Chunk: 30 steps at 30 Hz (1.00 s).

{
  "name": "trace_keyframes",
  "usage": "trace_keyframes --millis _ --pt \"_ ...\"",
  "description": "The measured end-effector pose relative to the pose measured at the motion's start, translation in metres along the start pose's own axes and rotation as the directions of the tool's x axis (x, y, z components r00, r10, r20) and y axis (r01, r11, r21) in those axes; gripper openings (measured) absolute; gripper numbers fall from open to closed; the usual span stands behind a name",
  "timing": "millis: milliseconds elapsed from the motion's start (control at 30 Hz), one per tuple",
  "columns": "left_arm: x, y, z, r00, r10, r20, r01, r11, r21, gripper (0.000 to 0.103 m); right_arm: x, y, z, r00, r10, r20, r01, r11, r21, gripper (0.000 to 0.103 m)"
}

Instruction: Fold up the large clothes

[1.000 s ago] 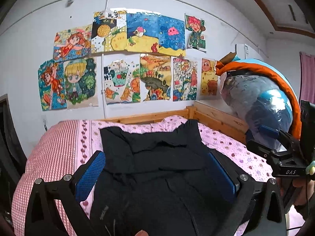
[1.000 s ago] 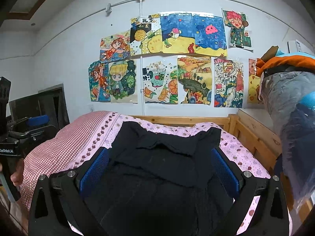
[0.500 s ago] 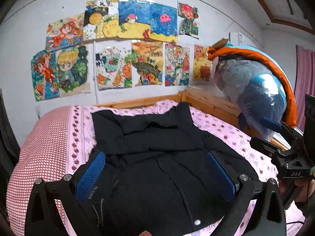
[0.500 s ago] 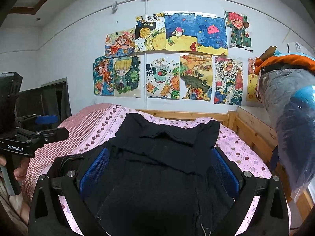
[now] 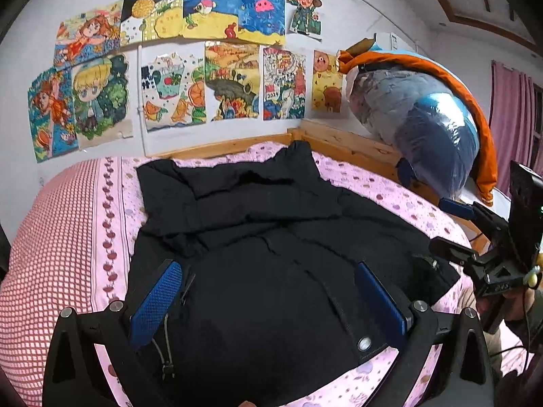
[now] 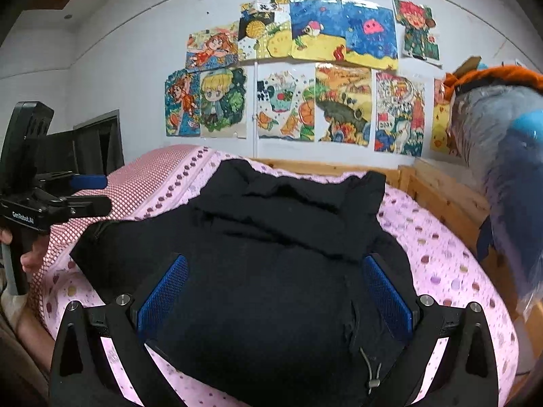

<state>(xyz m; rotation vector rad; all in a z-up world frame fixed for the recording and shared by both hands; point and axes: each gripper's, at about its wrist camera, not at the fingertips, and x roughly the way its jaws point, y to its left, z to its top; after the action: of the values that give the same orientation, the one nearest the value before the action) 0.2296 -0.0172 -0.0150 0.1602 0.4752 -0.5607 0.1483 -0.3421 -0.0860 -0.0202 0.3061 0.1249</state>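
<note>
Black jacket (image 5: 271, 254) lies spread on bed (image 5: 68, 237), collar toward wall. Left tongs (image 5: 268, 298) and right tongs (image 6: 275, 291) both gape wide, holding nothing. Since a second ago, both have pulled back and risen; hem now visible, so next grasp likely there.

A home bedroom, likely a child's, is shown. A wooden-framed bed (image 5: 342, 142) is covered with a pink dotted sheet (image 6: 441, 264), and colourful hand-drawn pictures (image 6: 342, 30) are taped across the white wall (image 6: 135, 68). A pink curtain (image 5: 509, 118) is seen at one side.
</note>
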Motion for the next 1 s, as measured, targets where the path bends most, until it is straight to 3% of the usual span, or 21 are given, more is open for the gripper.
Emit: trace_keyframes --millis 167,367,467,600,733,1000 --pt "0.010 0.002 -0.020 0.999 -0.029 -0.044 0.032 0.998 0.059 0.103 0.013 -0.009 -0.020 0.999 -0.005 -0.048 0.007 0.999 0.041 0.101" --pt "0.024 -0.013 -0.047 0.991 -0.060 -0.118 0.083 0.975 0.207 0.103 0.029 -0.012 -0.047 0.994 0.006 -0.108 0.001 0.998 0.068 0.101" --pt "0.026 -0.027 -0.061 0.986 -0.064 -0.154 0.111 0.943 0.315 0.103 0.035 -0.009 -0.059 0.987 0.025 -0.160 -0.018 0.999 0.048 0.101" --pt "0.021 -0.047 -0.077 0.985 -0.047 -0.167 0.121 0.873 0.472 0.103 0.035 -0.002 -0.074 0.973 0.037 -0.228 -0.042 0.999 -0.018 0.101" --pt "0.022 -0.056 -0.089 0.983 -0.001 -0.181 0.105 0.819 0.564 0.103 0.029 0.008 -0.078 0.966 0.021 -0.258 -0.048 0.994 -0.099 0.101" --pt "0.030 -0.061 -0.094 0.980 0.111 -0.166 0.016 0.788 0.616 0.103 0.024 0.015 -0.088 0.963 -0.024 -0.269 -0.016 0.989 -0.144 0.101"
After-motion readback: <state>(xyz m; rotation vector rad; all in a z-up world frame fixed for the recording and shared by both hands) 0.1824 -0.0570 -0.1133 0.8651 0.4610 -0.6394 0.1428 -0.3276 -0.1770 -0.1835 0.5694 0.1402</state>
